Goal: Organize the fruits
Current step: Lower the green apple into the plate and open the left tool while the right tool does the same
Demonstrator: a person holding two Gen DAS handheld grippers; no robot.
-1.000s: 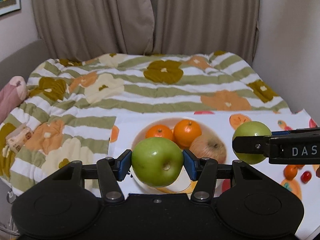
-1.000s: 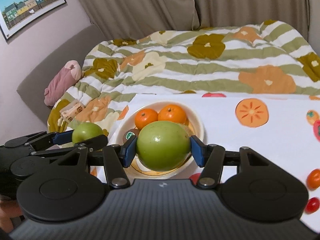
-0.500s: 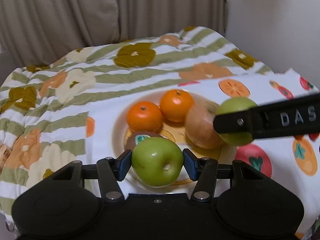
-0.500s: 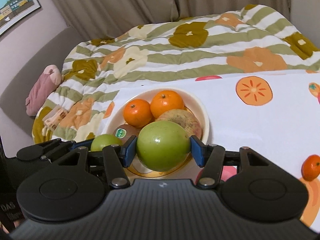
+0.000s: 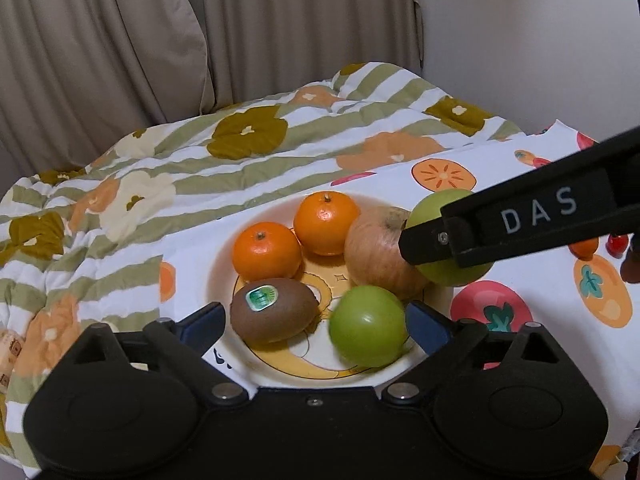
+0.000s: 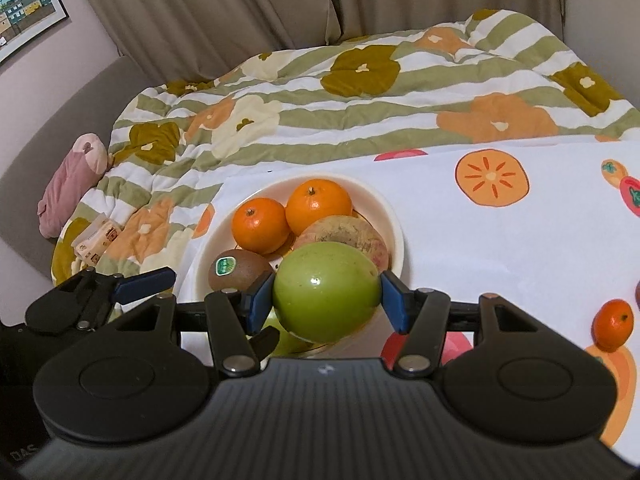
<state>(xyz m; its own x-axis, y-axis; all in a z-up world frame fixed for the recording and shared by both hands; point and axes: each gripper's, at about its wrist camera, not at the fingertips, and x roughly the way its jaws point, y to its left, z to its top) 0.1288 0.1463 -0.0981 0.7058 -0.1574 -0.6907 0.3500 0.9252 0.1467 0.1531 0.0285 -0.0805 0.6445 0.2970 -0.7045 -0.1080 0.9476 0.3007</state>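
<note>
A cream bowl [image 5: 224, 264] [image 6: 394, 224] holds two oranges [image 5: 267, 253] [image 6: 261, 230], a kiwi [image 5: 274, 310] [image 6: 236, 270] and a reddish apple [image 5: 380, 250] [image 6: 344, 236]. My left gripper [image 5: 314, 326] is open, its jaws wide apart over the bowl's near side. A small green apple [image 5: 367, 330] lies in the bowl beside its right finger. My right gripper [image 6: 326, 298] is shut on a larger green apple [image 6: 326, 296] [image 5: 448, 236] and holds it over the bowl's right side.
The bowl sits on a white fruit-print cloth [image 6: 500, 232] over a striped flowered quilt [image 6: 320, 112]. A small orange [image 6: 612, 324] lies on the cloth to the right. A pink bundle [image 6: 72, 184] and a small packet [image 6: 98, 240] lie at the left. Curtains hang behind.
My left gripper has moved over the bowl, opened and let go of the small green apple, which now lies in the bowl. My right gripper moved closer over the bowl, still holding its apple.
</note>
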